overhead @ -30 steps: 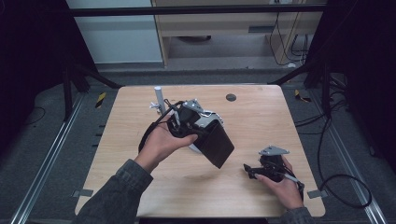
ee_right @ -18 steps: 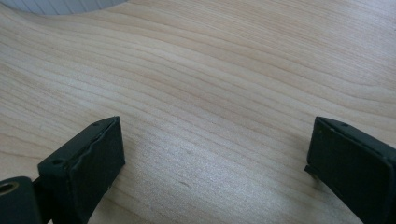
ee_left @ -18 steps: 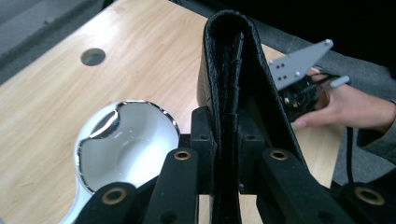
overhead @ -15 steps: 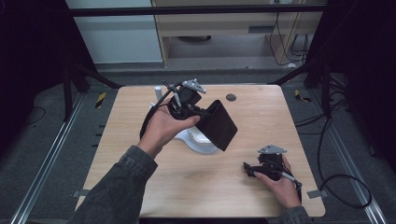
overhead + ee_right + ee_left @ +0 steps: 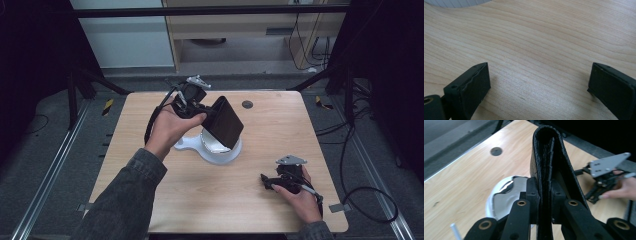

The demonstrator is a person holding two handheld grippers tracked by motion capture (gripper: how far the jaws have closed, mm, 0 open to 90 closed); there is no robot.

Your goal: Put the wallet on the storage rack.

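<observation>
Although your left tool is raised well above the bench, your own hand covers most of its body in the high view, so you see there little more than its grey plate and the cable looping off to the side. What it carries is a black folded wallet, leathery in look; whether anything sits inside the fold cannot be made out. From the left gripper view the wallet stands on edge with its folded spine at the top, and both jaws of your left tool are pressed against its two faces, closed down narrow on it. Its lower edge is cut off by the bottom of that view.

Beneath the wallet sits a white dish with a shiny inner surface and a short handle-like tab pointing toward your left arm; the wallet hides much of its bowl, and hangs over it without touching. In the left gripper view the dish shows partly behind the jaws.

Your right tool lies low at the near right part of the bench, gripped by your right hand. Its jaws stand wide apart in the right gripper view, with bare wood between them and nothing held. A white curved edge is clipped by the top of that view.

A small dark round hole marks the far side of the bench.
</observation>
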